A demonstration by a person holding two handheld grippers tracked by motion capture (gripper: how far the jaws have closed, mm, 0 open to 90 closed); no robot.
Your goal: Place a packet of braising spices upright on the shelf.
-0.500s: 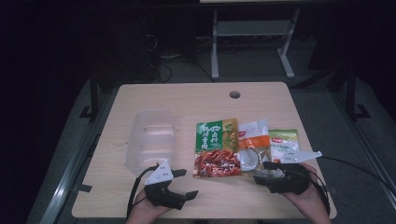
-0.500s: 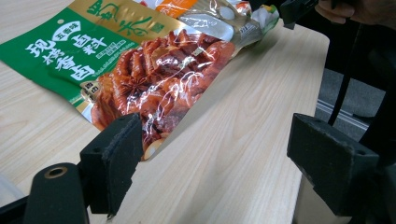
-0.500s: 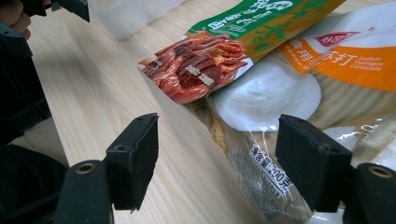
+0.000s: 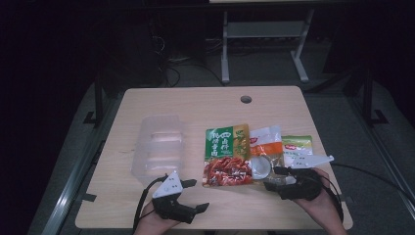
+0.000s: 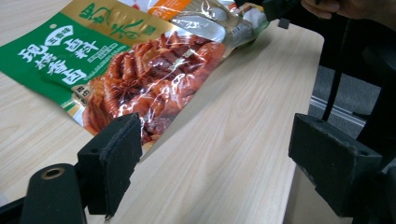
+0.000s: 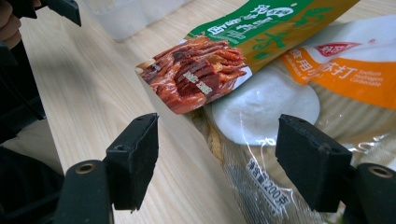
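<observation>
Clear plastic container (image 4: 157,146) left of centre on wooden table (image 4: 195,105); metal frame (image 4: 262,36) top centre, beyond table.

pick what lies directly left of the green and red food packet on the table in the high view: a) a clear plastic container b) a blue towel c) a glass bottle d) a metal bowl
a, since a clear plastic container sits on the wooden table to the left of the green and red food packet, apart from it, with bare wood between them.
</observation>
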